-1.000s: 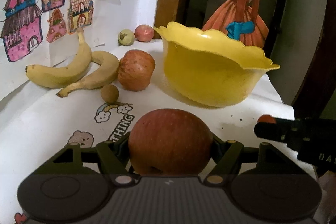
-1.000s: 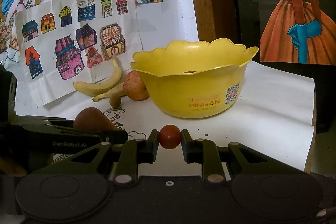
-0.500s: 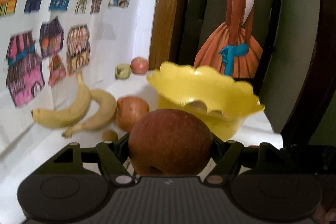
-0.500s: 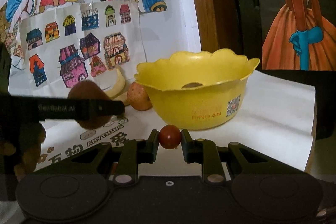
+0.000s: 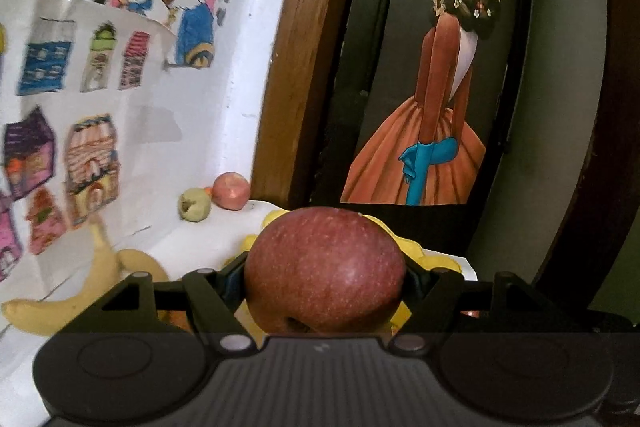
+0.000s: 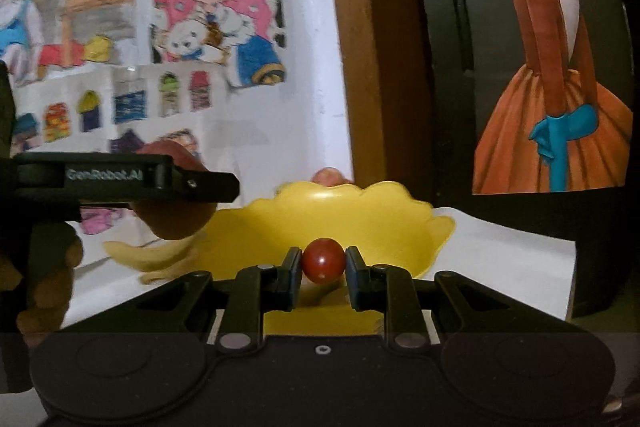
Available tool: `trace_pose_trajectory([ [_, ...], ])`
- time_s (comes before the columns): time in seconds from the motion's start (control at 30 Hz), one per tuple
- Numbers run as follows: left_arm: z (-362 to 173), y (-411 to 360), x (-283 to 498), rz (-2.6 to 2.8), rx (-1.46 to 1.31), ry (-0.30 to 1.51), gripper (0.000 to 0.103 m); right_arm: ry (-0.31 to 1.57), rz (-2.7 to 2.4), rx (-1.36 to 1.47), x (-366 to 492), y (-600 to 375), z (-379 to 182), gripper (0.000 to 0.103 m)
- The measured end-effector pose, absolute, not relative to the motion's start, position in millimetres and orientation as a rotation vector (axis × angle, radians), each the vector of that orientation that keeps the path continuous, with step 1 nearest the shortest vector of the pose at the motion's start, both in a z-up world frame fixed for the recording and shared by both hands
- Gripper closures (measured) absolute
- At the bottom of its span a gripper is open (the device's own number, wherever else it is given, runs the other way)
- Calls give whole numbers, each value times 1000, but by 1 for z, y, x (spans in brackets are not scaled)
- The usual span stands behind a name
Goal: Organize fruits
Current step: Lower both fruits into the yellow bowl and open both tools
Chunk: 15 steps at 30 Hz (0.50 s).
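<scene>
Left gripper (image 5: 325, 277) grips speckled apple (image 5: 325, 269) (round, matte).

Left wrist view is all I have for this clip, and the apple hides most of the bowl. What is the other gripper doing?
Observer: The right gripper is shut on a small red fruit, just in front of the bowl.
Operator: Is the apple over the bowl?
Observer: Not quite, judging from the right wrist view. The apple, in the left gripper, hangs raised beside the bowl's left rim.
Operator: Anything in the bowl?
Observer: The part of its inside that shows holds no fruit. The right gripper hides the bottom.
</scene>
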<state>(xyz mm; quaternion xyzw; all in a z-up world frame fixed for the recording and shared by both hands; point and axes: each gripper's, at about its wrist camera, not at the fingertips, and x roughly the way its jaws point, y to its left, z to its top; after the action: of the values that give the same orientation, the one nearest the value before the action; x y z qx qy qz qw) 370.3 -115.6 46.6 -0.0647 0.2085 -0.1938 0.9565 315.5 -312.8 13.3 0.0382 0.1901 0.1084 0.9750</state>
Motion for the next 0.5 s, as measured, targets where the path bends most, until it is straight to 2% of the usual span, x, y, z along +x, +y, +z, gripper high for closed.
trace_pose_trajectory([
  [0.5, 16, -127, 410, -384, -157, 539, 27, 404, 193, 13, 338, -323, 7, 75],
])
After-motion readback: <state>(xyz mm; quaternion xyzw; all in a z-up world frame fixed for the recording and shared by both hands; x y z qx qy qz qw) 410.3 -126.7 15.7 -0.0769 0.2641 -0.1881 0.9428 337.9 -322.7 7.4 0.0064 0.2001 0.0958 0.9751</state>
